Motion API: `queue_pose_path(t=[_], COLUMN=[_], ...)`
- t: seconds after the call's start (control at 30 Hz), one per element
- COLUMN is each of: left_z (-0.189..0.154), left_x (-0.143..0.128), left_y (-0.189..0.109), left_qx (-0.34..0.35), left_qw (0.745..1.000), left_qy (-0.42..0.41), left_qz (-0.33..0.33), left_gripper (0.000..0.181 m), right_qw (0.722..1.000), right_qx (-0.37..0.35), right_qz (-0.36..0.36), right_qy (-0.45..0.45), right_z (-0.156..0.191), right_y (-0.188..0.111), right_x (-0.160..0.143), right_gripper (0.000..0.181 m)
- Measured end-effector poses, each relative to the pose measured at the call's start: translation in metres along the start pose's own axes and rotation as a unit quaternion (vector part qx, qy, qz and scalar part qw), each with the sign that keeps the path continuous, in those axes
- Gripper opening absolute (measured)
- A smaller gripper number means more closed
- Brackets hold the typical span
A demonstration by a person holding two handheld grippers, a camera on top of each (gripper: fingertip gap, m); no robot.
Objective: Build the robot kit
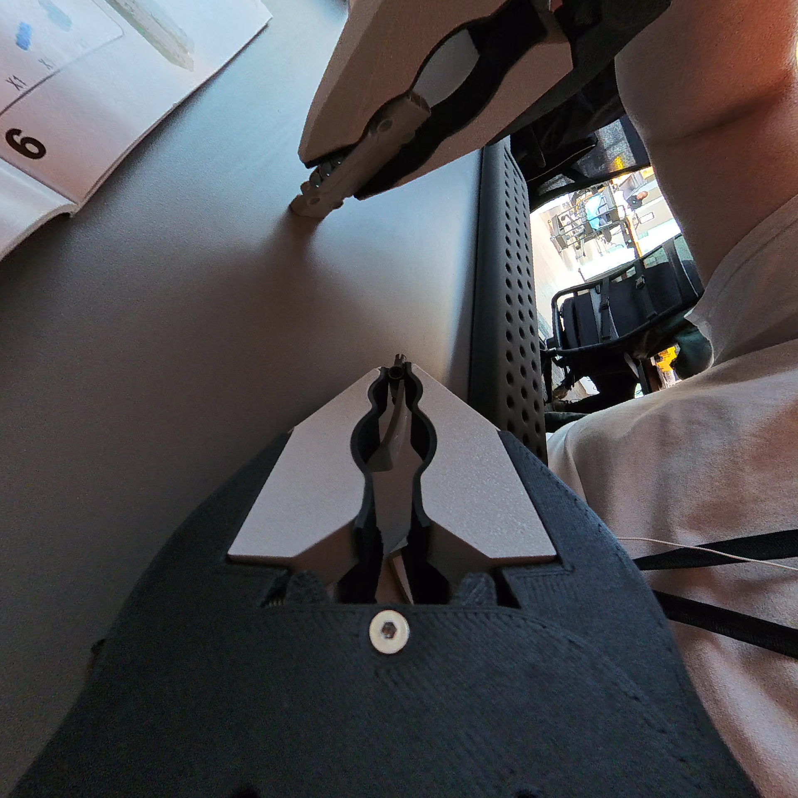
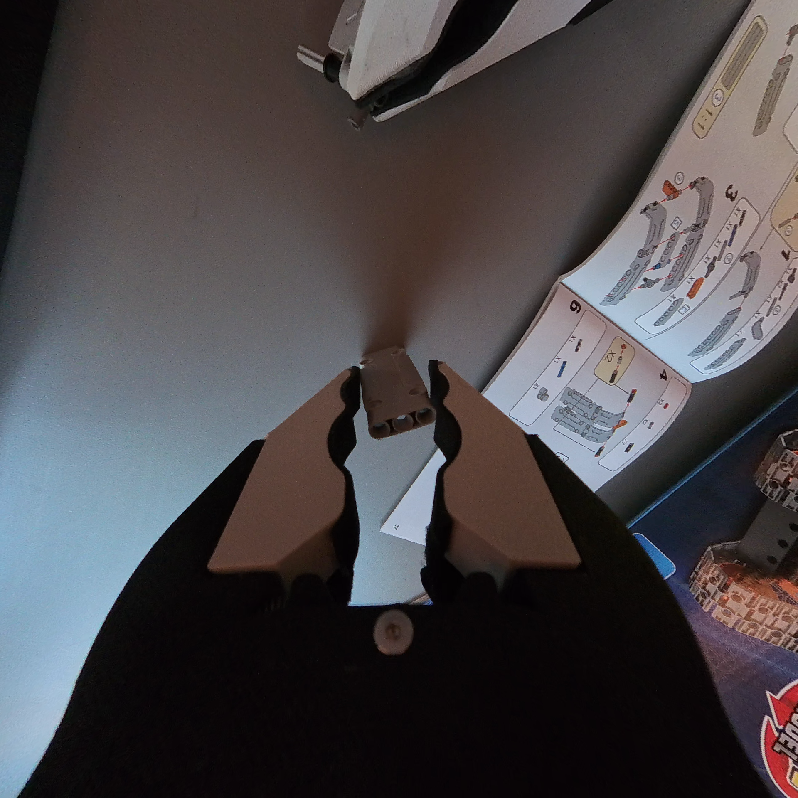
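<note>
My left gripper [image 1: 396,369] is shut on a thin curved grey part [image 1: 391,436] with a small black pin [image 1: 396,372] at the fingertips, low over the grey table [image 1: 194,345]. It also shows at the top of the right wrist view [image 2: 367,101], the grey part [image 2: 308,54] and pin [image 2: 331,67] sticking out. My right gripper [image 2: 395,369] is closed on a short grey beam with three holes [image 2: 395,397], tilted, its far end on the table. In the left wrist view this gripper [image 1: 328,172] holds the beam [image 1: 319,196] with its end touching the table.
An open instruction booklet [image 2: 626,345] lies to the right, also seen in the left wrist view [image 1: 86,86]. A printed toy box [image 2: 734,583] lies at the lower right. A dark perforated panel [image 1: 505,302] borders the table. A person's arm and white shirt [image 1: 691,475] are close by. There is about 9 centimeters between the tips of the two grippers.
</note>
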State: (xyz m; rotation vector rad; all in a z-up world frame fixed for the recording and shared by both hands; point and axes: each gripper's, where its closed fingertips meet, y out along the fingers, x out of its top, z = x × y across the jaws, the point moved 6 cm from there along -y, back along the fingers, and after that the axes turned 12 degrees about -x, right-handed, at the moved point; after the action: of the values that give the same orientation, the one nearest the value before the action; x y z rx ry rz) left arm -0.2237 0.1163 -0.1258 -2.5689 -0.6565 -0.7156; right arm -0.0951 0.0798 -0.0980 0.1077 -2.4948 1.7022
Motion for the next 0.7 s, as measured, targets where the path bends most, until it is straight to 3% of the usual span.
queue_pose_path(t=[0.5, 0.7], left_z=[-0.0007, -0.0010], left_x=[-0.0001, 0.0010], left_y=[-0.0003, -0.0017], left_qx=[0.002, 0.003], left_qw=[1.000, 1.000], left_qy=[0.002, 0.002], left_qz=[0.001, -0.004], left_gripper=[0.005, 0.005], right_qw=[0.999, 0.996], right_qx=[0.004, -0.044], right_qz=[0.000, -0.040], right_qy=[0.041, 0.073], right_z=[-0.0039, -0.0067], right_y=[-0.0003, -0.0048], right_x=[-0.0011, 0.0033], right_gripper=[0.026, 0.026])
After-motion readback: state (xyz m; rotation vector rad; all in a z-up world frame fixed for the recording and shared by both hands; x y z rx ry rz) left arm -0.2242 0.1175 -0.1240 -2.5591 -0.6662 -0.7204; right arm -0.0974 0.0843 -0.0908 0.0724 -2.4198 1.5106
